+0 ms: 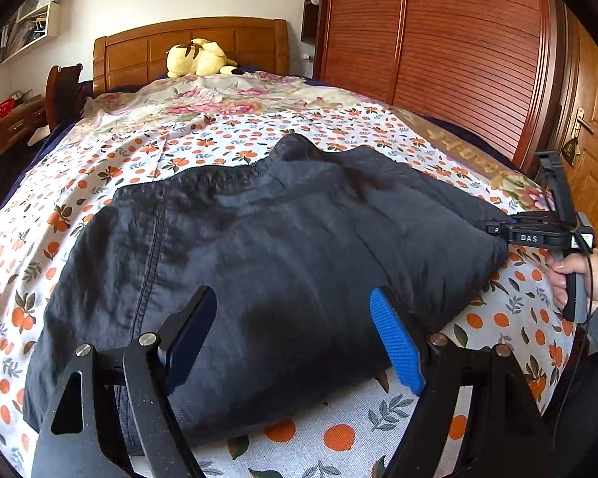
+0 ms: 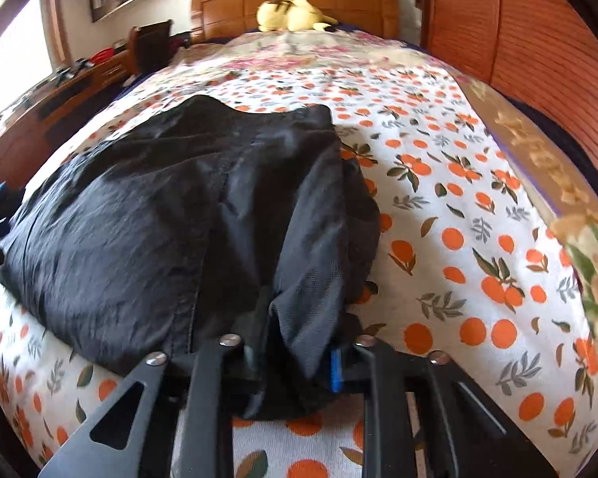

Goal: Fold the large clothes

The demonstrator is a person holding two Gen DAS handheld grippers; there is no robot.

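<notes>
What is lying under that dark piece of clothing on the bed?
The dark garment lies on a bedspread printed with oranges and leaves, which shows all around it. The part of the spread beneath it is covered, so whether anything else lies under there cannot be seen.

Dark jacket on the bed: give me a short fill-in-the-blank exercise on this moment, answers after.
1. The dark jacket lies on a bedsheet printed with ____.
2. The right gripper has its jaws ____ on a bunch of the jacket's fabric.
3. The left gripper hovers over the jacket's near edge with its jaws ____.
4. Against the headboard sits a ____ plush toy.

Answers: oranges; shut; open; yellow
</notes>
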